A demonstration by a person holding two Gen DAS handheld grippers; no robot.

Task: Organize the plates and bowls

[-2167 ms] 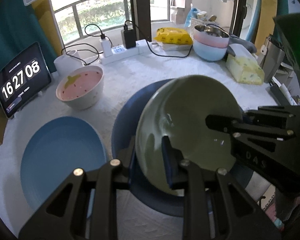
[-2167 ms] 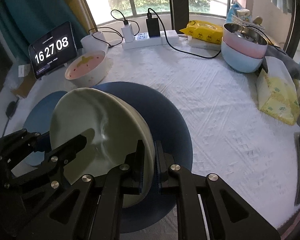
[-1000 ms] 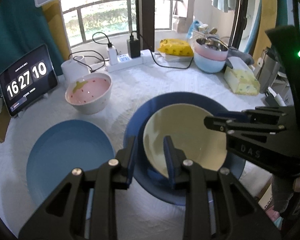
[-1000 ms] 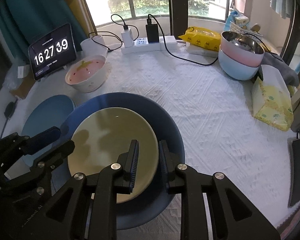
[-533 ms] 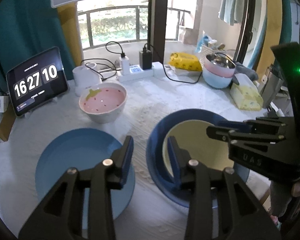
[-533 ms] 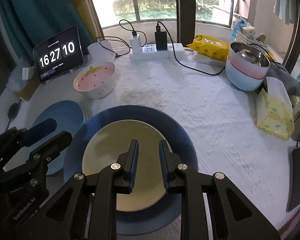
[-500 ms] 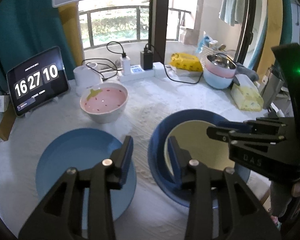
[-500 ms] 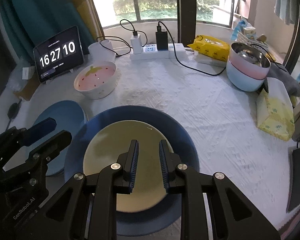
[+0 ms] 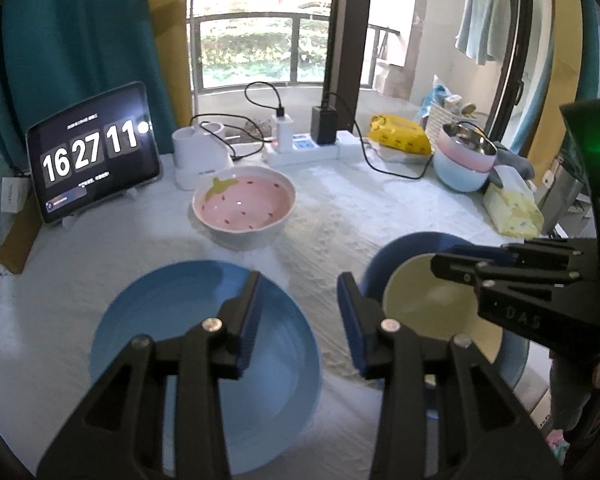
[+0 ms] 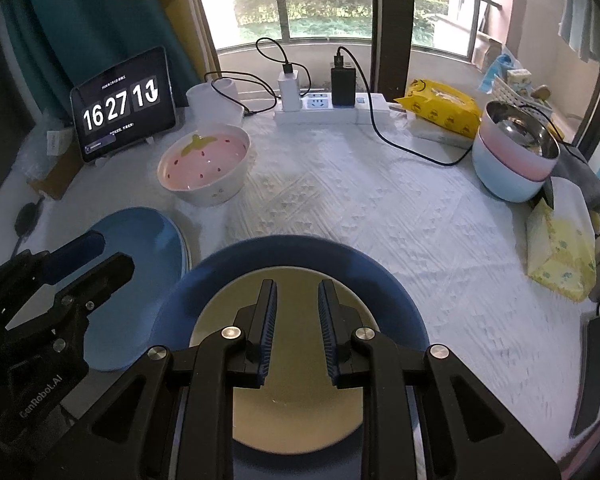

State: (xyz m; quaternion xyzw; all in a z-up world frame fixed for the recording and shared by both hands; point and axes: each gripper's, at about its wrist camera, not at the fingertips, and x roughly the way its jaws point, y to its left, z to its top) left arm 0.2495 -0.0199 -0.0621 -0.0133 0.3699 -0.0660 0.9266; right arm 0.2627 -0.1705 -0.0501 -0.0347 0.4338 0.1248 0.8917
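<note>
While the left gripper [image 9: 298, 314] hung above the near edge of the desk [image 9: 340, 216], its wrist view showed both jaws parted and bare, with only the white cloth and the right rim of the light blue plate [image 9: 172, 344] between and under them. Those jaws had just been opening, and nothing lay between them. A second earlier they had straddled the rim of the cream plate [image 9: 420, 312]; now that plate lay flat inside the dark blue plate [image 9: 374, 276] toward the near right corner, and the view had shifted left onto the light blue plate. Behind, near the middle of the desk, stood the strawberry bowl [image 9: 244, 206], and at the far right edge the stacked bowls [image 9: 462, 162].

From the right wrist view, the right gripper [image 10: 296, 308] hovered over the cream plate [image 10: 296, 412] with a narrow gap between its pads and nothing held; it too was released. Two seconds earlier this plate had been tilted up between both grippers. The dark blue plate [image 10: 292, 252] ringed it, touching the light blue plate [image 10: 140, 224] on the left, where the left gripper [image 10: 80, 260] hung.

I judge the nesting step finished, with the light blue plate and the strawberry bowl [image 10: 204, 168] likely still to be sorted.
</note>
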